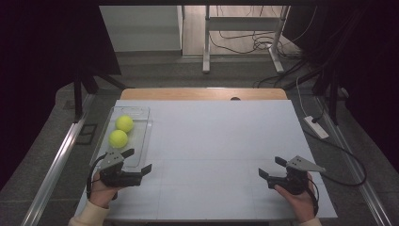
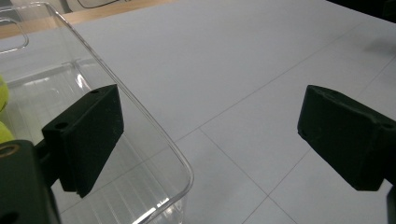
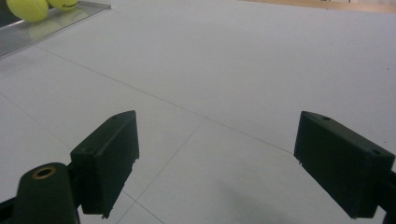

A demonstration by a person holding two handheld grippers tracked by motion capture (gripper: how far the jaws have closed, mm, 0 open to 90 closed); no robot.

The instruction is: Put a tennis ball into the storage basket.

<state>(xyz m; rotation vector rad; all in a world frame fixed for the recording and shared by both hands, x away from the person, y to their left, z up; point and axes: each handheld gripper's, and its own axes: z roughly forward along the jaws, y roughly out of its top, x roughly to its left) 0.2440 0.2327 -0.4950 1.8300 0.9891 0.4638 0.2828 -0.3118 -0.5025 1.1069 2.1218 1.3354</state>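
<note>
Two yellow tennis balls (image 1: 121, 131) lie in a clear plastic tray (image 1: 141, 141) at the table's left side. My left gripper (image 1: 137, 161) stands open at the tray's near right corner, one jaw over the tray and the other over the table, with nothing between them. In the left gripper view the tray's rim (image 2: 154, 130) runs between the jaws, and the balls (image 2: 3, 114) peek in at the left edge. My right gripper (image 1: 272, 167) hangs open over the bare tabletop at the near right, empty. The balls (image 3: 42, 5) sit far off in the right gripper view.
The white tabletop (image 1: 211, 136) spreads between the two hands. A wooden strip (image 1: 202, 93) edges its far side. Metal rails (image 1: 51, 165) flank the table, and a power strip (image 1: 316, 126) with cables lies on the floor to the right.
</note>
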